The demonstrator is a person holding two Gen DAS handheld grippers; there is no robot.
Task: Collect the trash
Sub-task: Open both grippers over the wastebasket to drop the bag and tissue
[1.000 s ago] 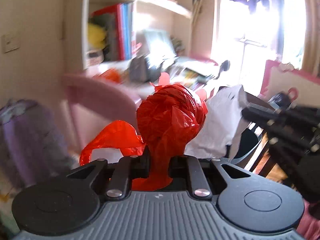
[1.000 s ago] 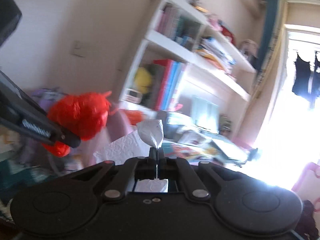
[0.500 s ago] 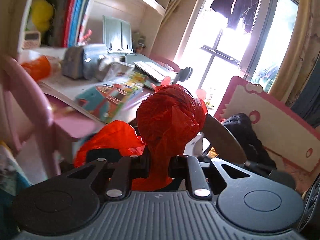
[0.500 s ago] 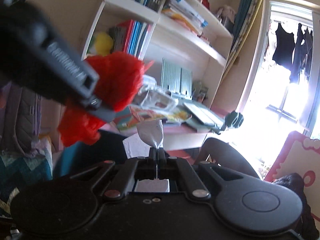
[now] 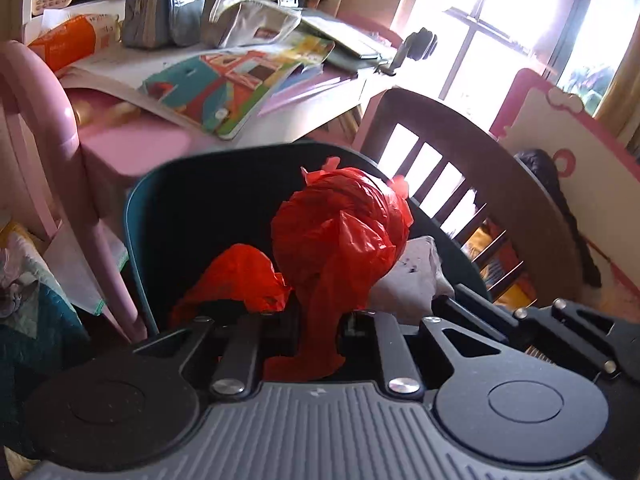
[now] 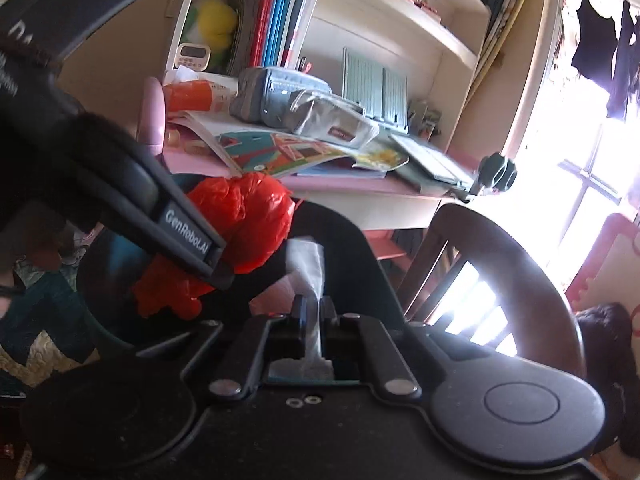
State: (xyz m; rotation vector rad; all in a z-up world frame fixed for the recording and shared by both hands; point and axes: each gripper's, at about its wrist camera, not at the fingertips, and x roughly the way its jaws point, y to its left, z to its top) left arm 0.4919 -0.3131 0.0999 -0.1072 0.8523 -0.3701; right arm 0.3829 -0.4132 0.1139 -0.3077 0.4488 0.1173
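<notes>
A crumpled red plastic bag is gripped in the closed jaws of the left gripper, its knotted bulk standing up just ahead of the jaws and a loose red tail hanging to their left. Directly beyond and beneath the jaws the dark teal plastic bin is seen, its open mouth lying under the bag. A crumpled white tissue is pinched in the closed jaws of the right gripper, a narrow strip rising ahead of the jaws over the same bin. From the right wrist view, the left gripper and its red bag are found up and to the left of the right jaws, near the tissue but apart from it. Beyond both jaws a pink table carrying a colourful picture book and grey fabric pouches is seen, and to the right a dark wooden slatted chair back.
</notes>
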